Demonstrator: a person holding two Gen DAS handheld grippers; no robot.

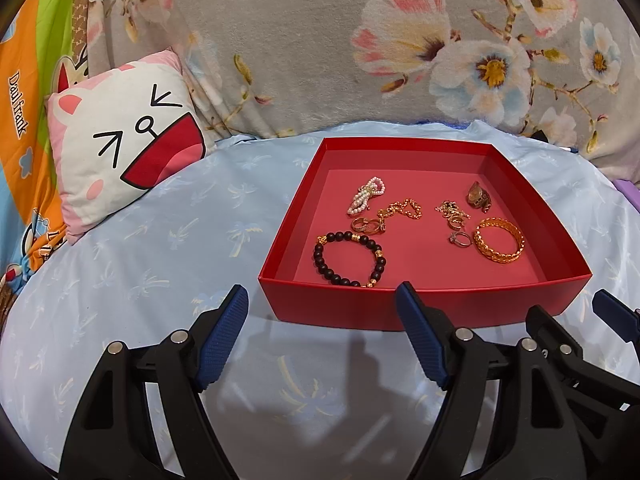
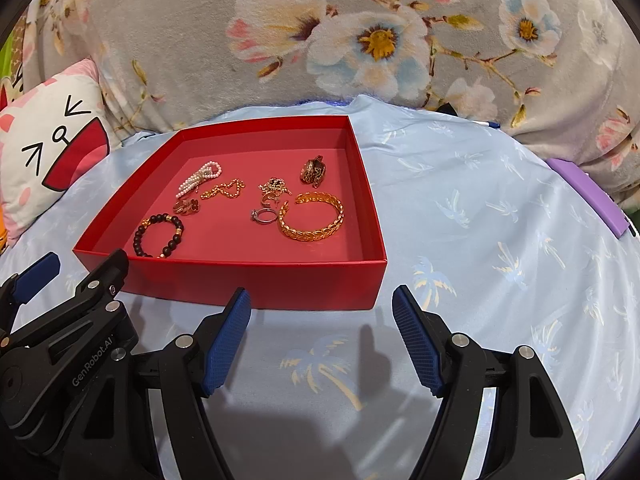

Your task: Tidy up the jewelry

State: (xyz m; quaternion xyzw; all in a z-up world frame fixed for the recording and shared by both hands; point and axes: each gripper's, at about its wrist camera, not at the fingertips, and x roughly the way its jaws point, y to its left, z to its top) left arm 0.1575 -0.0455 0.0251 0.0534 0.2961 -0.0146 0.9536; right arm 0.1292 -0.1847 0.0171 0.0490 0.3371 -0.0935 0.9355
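Observation:
A red tray [image 1: 336, 304] [image 2: 256, 284] sits on a light blue sheet. In it lie a black bead bracelet [image 1: 348, 258] [image 2: 159, 234], a gold bangle [image 1: 499, 240] [image 2: 312, 217], a pearl piece [image 1: 366, 195] [image 2: 199, 179], a gold chain [image 1: 400, 210] [image 2: 224, 191], a silver ring [image 1: 460, 239] [image 2: 263, 215] and other small gold pieces. My left gripper [image 1: 322, 300] is open and empty, just in front of the tray's near wall. My right gripper [image 2: 321, 302] is open and empty, in front of the tray's near right corner.
A cartoon-face pillow [image 1: 120, 144] [image 2: 44, 140] lies left of the tray. A floral grey blanket [image 1: 360, 40] [image 2: 360, 40] rises behind. A purple flat object [image 2: 588, 196] lies at the right. The right gripper shows at the left wrist view's right edge [image 1: 580, 340].

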